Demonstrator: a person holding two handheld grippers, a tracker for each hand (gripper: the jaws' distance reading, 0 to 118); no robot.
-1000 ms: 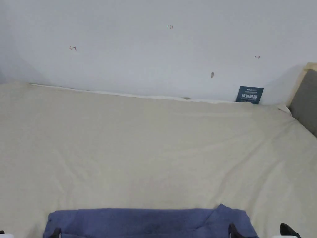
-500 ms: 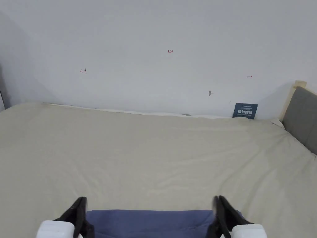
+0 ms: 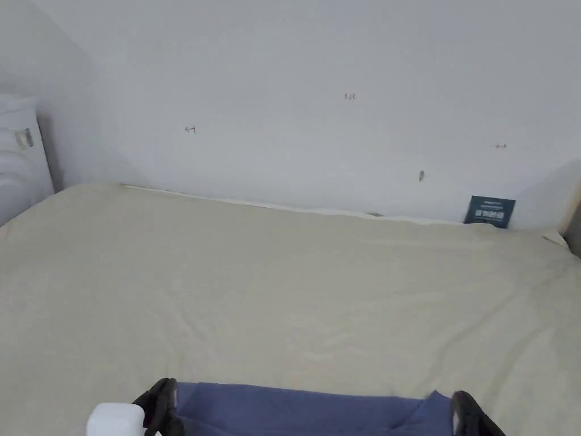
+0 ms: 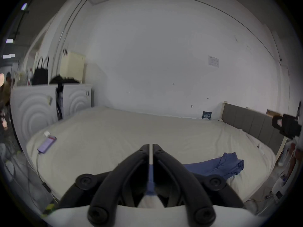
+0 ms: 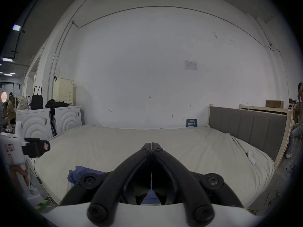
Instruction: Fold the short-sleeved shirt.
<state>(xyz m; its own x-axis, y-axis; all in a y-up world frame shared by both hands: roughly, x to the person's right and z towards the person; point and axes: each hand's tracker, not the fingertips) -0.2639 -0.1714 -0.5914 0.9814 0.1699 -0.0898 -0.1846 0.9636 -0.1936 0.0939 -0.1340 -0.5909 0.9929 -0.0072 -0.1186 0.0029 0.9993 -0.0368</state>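
A blue short-sleeved shirt (image 3: 295, 406) lies flat on the beige bed sheet (image 3: 283, 284) near the front edge, with a small raised fold at its right end. My left gripper (image 3: 160, 404) stands at the shirt's left end. The right gripper (image 3: 466, 413) stands at its right end. In the left gripper view the jaws (image 4: 151, 148) are almost together, with a hairline gap and no cloth at the tips. The shirt (image 4: 216, 165) shows through below and to the right. In the right gripper view the jaws (image 5: 151, 146) meet at the tips above the shirt (image 5: 82, 171).
A phone on a cable (image 4: 47, 144) lies at the bed's left edge. White cabinets (image 5: 67, 119) with bags stand to the left and a grey headboard (image 5: 246, 125) to the right. A dark card (image 3: 489, 210) leans on the far wall. The far sheet is wide and bare.
Both grippers rose into the head view from the bottom edge. The head camera has since swung left. The right gripper now sits farther right and lower in the picture.
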